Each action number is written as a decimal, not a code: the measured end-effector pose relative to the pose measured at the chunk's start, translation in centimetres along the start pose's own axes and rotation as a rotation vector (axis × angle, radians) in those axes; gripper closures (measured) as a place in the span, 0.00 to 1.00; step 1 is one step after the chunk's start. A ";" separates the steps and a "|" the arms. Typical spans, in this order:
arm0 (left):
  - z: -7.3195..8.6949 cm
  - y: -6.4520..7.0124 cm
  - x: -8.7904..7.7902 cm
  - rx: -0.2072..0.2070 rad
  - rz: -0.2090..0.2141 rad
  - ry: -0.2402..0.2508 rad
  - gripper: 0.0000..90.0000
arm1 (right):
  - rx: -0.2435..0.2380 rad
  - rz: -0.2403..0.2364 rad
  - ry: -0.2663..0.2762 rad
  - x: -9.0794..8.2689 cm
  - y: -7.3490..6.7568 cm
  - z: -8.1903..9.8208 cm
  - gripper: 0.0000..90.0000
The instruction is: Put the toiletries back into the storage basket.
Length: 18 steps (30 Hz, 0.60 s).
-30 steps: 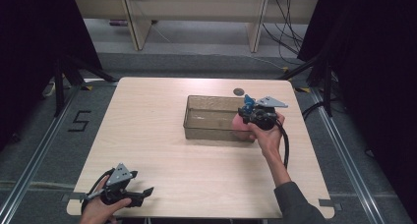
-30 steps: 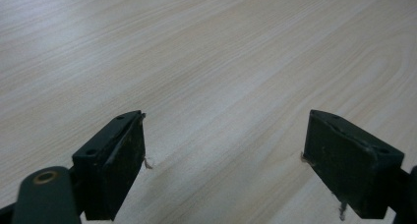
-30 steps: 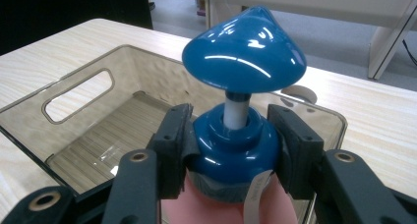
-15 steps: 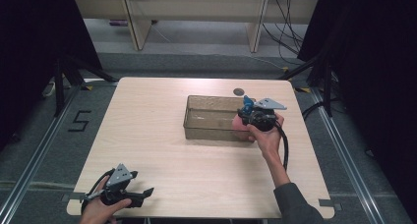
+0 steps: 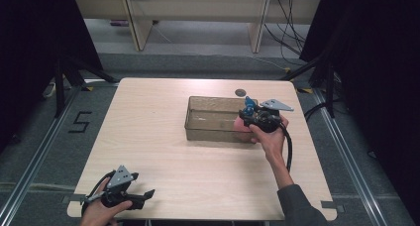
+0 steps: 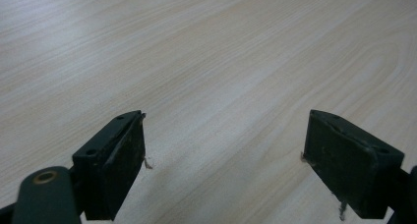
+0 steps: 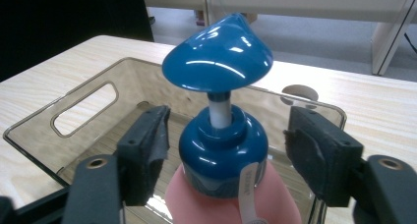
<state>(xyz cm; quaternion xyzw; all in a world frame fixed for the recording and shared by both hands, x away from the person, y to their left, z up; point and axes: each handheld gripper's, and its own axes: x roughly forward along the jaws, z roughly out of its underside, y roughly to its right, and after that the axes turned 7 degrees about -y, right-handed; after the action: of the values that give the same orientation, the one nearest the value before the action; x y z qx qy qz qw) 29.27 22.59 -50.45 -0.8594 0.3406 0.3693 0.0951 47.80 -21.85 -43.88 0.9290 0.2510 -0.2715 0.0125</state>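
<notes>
Pump bottle (image 7: 221, 155), pink with a glossy blue collar and pump head, stood inside the clear bin (image 7: 83, 108), directly between our right gripper (image 7: 231, 148) jaws. Those jaws had just been opening and stood apart, a gap on each side of the collar, gripping nothing. We judged the bottle fairly light, rigid but slick, top-heavy at the springy pump, so the collar looked the safest hold. Our left gripper (image 6: 223, 160) hung wide open and empty over bare table (image 6: 206, 52).
</notes>
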 end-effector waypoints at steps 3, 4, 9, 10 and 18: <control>0.0 0.0 0.0 0.001 -0.002 -0.004 0.17 | 0.006 -0.012 0.001 0.0 -0.1 0.0 0.32; 0.0 0.1 0.1 -0.009 0.002 0.008 0.17 | 0.004 -0.003 -0.005 -0.2 -0.2 0.0 0.31; 0.0 0.0 0.0 0.000 -0.006 0.001 0.17 | 0.040 0.003 -0.010 -0.3 -0.4 0.1 0.26; 0.0 -0.2 -0.1 0.015 -0.011 -0.009 0.17 | 0.044 -0.007 -0.005 -0.3 -0.4 0.2 0.25; 0.0 -0.1 -0.1 -0.002 -0.011 -0.014 0.17 | 0.040 -0.007 -0.009 -0.6 -0.2 0.5 0.22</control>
<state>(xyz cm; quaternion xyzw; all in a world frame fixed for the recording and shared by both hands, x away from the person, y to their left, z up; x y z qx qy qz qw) 29.32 22.72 -50.42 -0.8588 0.3347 0.3751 0.0984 47.06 -22.01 -43.96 0.9270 0.2486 -0.2808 -0.0059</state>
